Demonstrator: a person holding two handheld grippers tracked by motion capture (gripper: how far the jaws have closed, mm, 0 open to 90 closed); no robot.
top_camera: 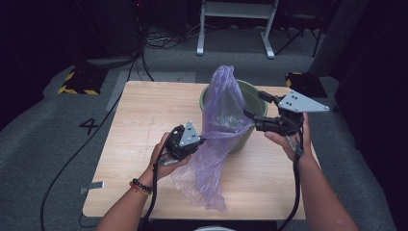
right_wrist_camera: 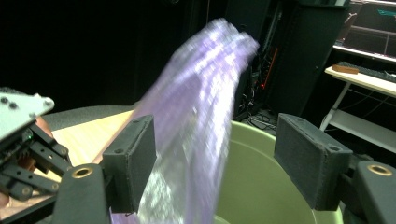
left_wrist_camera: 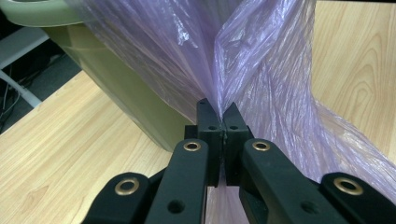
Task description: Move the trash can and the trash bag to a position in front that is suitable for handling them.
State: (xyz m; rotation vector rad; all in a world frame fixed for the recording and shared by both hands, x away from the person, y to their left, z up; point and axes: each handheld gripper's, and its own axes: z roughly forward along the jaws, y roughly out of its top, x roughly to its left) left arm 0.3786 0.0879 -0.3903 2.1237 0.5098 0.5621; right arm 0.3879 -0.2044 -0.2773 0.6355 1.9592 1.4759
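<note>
Risk: your left gripper (top_camera: 198,140) pinches the purple bag (top_camera: 219,120) draped over the green bin's (top_camera: 252,98) near rim while your right gripper (top_camera: 252,118) gapes beside it, so one tug could drag the film out.

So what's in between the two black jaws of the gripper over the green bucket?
In the right gripper view, the purple plastic bag hangs between the open jaws of the right hand-held gripper, touching neither pad, with the green bucket behind it.

Lab or studio: dark curtained surround, grey carpet (top_camera: 43,125), floor cables (top_camera: 72,159), hazard-striped stand base (top_camera: 77,83) at left.
</note>
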